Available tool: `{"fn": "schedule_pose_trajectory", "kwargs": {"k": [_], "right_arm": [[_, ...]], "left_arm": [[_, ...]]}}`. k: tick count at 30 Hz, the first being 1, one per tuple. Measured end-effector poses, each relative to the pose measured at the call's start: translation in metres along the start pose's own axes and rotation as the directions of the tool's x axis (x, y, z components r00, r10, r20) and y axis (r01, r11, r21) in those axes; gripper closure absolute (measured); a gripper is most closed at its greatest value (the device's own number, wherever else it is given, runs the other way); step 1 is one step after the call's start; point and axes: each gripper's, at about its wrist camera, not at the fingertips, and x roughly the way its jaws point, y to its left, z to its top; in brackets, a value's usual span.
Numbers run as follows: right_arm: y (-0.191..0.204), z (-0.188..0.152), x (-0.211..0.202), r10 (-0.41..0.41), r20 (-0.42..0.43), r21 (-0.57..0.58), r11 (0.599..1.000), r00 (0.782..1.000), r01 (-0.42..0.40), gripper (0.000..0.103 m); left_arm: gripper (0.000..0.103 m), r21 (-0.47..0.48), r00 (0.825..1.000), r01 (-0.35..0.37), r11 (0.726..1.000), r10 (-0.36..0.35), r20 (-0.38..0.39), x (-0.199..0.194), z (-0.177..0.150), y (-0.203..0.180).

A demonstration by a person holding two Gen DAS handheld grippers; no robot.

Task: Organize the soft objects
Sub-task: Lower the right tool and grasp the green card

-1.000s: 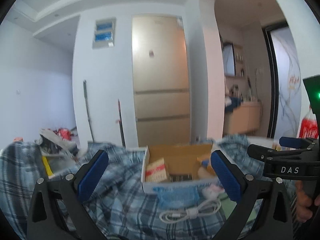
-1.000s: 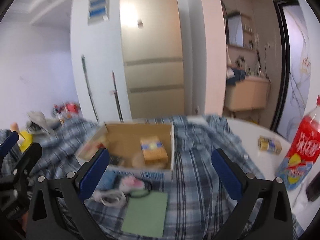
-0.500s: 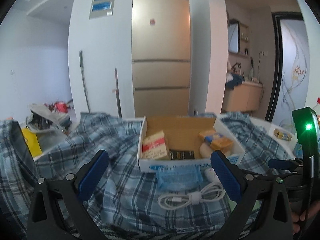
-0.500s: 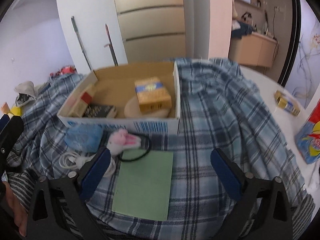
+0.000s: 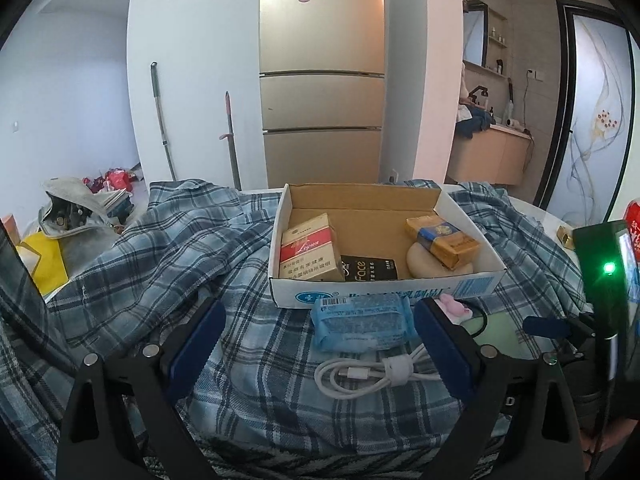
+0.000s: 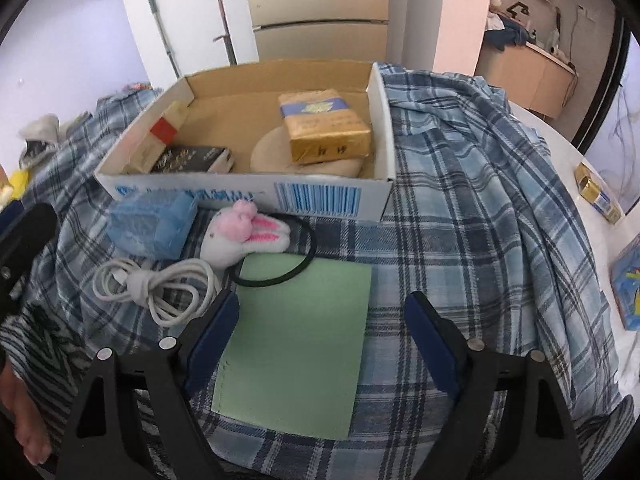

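Observation:
A blue tissue pack (image 5: pixel 362 322) (image 6: pixel 150 226) lies on the plaid cloth just in front of a white cardboard box (image 5: pixel 384 294) (image 6: pixel 248 194). A pink-and-white plush bunny hair tie (image 6: pixel 242 236) (image 5: pixel 454 308) lies beside it, its black band over a green pad (image 6: pixel 296 344). A coiled white cable (image 5: pixel 370 374) (image 6: pixel 158 284) lies nearer. My left gripper (image 5: pixel 318 348) is open above the cable and tissue pack. My right gripper (image 6: pixel 322 334) is open over the green pad. Both are empty.
The box holds a red-and-white pack (image 5: pixel 308 250), a black case (image 5: pixel 370 268), a yellow pack (image 6: pixel 324 124) on a beige round pad (image 6: pixel 272 156). The plaid cloth (image 6: pixel 460 184) covers a white table. A yellow pack (image 6: pixel 598 192) and a blue carton (image 6: pixel 628 284) sit at right.
Both grippers have tilted down and moved closer to the cloth and box. The objects lie where they were. Both grippers stay open.

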Motion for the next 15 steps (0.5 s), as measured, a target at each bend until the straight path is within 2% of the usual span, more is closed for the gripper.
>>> {"fn": "schedule_pose_trajectory", "kwargs": {"k": [3,5,10,15], "right_arm": [[0.003,0.0,0.0,-0.007,0.003,-0.011,1.0,1.0,0.007,0.021],[0.004,0.0,0.0,-0.008,0.005,-0.017,1.0,1.0,0.008,0.027],[0.006,0.0,-0.005,0.011,0.02,-0.031,0.999,1.0,-0.01,0.028],[0.016,-0.003,0.001,0.002,-0.009,-0.073,0.997,1.0,-0.003,0.028]], "left_arm": [[0.006,0.005,1.0,-0.002,1.0,0.002,-0.008,0.0,-0.001,-0.001],[0.006,0.0,1.0,0.001,1.0,-0.001,-0.017,0.001,-0.001,0.001],[0.006,-0.004,1.0,-0.002,1.0,0.002,-0.031,0.004,-0.001,0.002],[0.006,0.005,1.0,-0.005,1.0,0.005,-0.03,0.004,-0.002,0.001]]}}
